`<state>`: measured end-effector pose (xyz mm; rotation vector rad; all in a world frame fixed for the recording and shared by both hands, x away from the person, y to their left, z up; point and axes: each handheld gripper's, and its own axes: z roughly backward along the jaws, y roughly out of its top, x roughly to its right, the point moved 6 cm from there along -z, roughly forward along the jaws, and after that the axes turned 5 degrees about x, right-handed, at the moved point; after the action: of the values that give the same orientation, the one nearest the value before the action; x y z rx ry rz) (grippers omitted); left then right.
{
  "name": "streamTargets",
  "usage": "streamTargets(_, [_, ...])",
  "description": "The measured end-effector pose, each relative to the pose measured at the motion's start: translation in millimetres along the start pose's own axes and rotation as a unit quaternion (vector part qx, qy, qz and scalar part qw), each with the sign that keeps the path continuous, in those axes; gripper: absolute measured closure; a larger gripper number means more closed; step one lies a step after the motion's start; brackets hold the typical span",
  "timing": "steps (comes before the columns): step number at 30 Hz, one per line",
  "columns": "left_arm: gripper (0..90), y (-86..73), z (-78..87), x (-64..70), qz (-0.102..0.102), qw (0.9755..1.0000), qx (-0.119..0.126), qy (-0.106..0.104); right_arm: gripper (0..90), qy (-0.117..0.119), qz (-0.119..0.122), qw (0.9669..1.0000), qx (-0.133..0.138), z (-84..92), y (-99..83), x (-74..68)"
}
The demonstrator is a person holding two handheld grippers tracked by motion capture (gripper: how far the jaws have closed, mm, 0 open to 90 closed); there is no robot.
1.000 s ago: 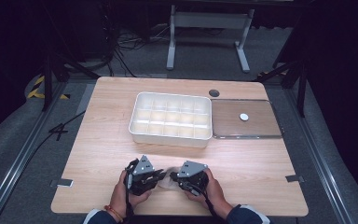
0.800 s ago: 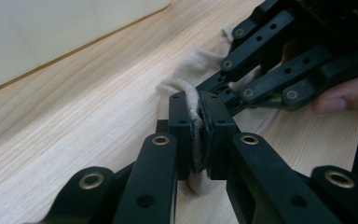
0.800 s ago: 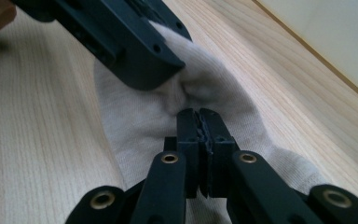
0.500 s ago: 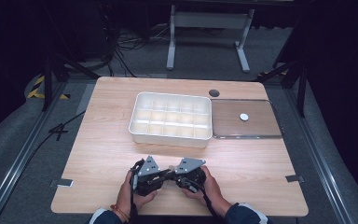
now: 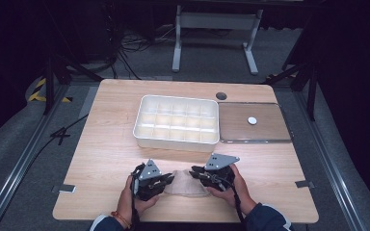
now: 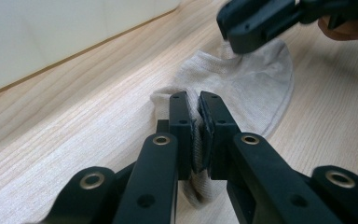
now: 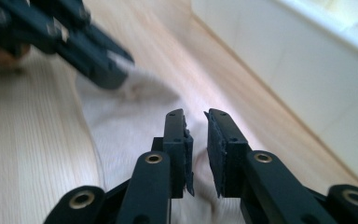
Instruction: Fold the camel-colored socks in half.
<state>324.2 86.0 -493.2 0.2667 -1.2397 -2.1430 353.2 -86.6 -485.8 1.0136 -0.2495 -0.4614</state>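
A beige sock [image 5: 185, 184] lies flat on the wooden table [image 5: 111, 144] near its front edge, between my two grippers. My left gripper [image 5: 166, 182] is shut on the sock's left end; in the left gripper view the fabric is pinched between its pads [image 6: 195, 100]. My right gripper [image 5: 196, 174] hovers just over the sock's right part. Its jaws have just been opening, and in the right gripper view [image 7: 196, 116] a narrow gap shows with nothing pressed between the pads. The sock [image 7: 121, 126] lies beneath and beyond them.
A white compartment tray [image 5: 177, 140] stands behind the grippers at mid table. To its right lies a flat clear-framed panel [image 5: 270, 132] with a small white disc [image 5: 253, 120] on it. A dark round hole [image 5: 221, 96] sits near the table's back edge.
My right gripper has let go of the sock, opened a little and drawn away to the right and up. The sock now shows spread between the grippers. The left gripper has kept still.
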Motion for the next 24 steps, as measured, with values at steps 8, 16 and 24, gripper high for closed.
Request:
streamTargets(8, [84.0, 2.4, -2.4, 3.3, -0.01, 0.9999, -0.003, 0.0, 79.9, 0.018, 0.015, 0.9982, -0.055, -21.2, -19.4, -11.1])
streamTargets(16, [83.9, 6.0, -8.7, 9.5, -0.011, 0.9999, 0.0, -0.004, 78.8, 0.016, 0.013, 0.9983, -0.054, -26.3, -19.9, -11.9])
streamTargets(24, [83.9, 5.6, -6.3, 6.3, -0.013, 0.9999, -0.004, 0.005, 68.8, 0.0, 0.015, 0.9997, -0.021, -1.6, -7.4, -2.2])
